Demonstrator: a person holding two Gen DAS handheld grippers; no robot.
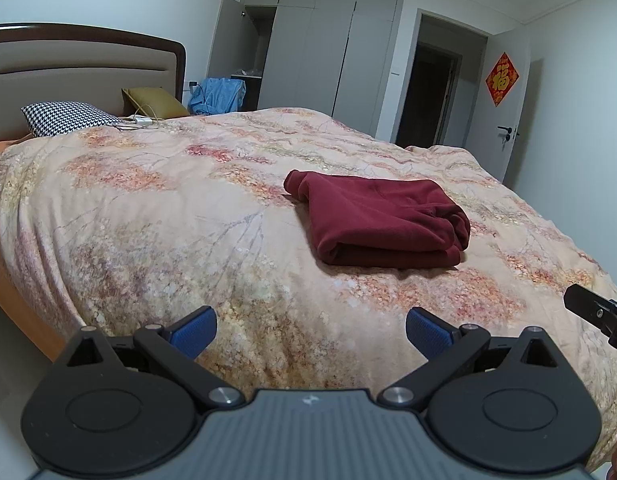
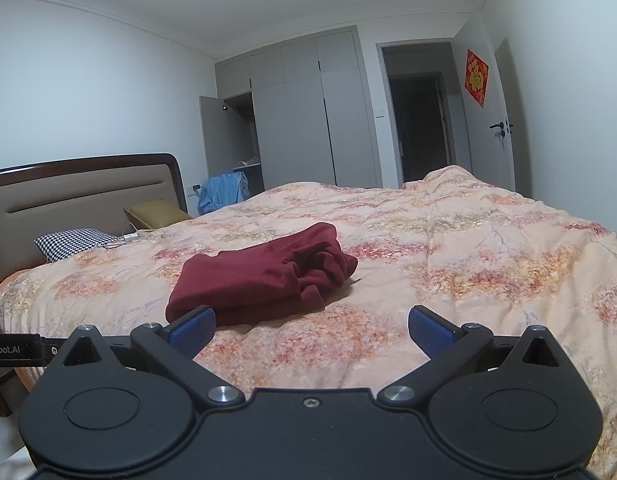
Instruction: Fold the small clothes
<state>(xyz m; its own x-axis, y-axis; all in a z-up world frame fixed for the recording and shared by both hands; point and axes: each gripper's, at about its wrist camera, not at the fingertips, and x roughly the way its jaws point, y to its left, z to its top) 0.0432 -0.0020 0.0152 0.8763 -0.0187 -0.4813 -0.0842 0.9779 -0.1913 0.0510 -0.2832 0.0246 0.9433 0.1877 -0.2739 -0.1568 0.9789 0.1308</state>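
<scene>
Floral quilt (image 1: pixel 188 220) bears the folded maroon garment (image 1: pixel 380 220); left gripper (image 1: pixel 311 330) and right gripper (image 2: pixel 312 330) gape wide, empty; best to press its bunched far-right end flat.

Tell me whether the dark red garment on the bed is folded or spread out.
Folded. The dark red fleece garment lies as a compact stack with layered edges on the floral quilt.

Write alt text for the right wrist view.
A folded dark red garment lies on a floral quilt covering a bed, just ahead of the open, empty right hand-held gripper. Behind are a headboard, grey wardrobes and an open doorway.
</scene>
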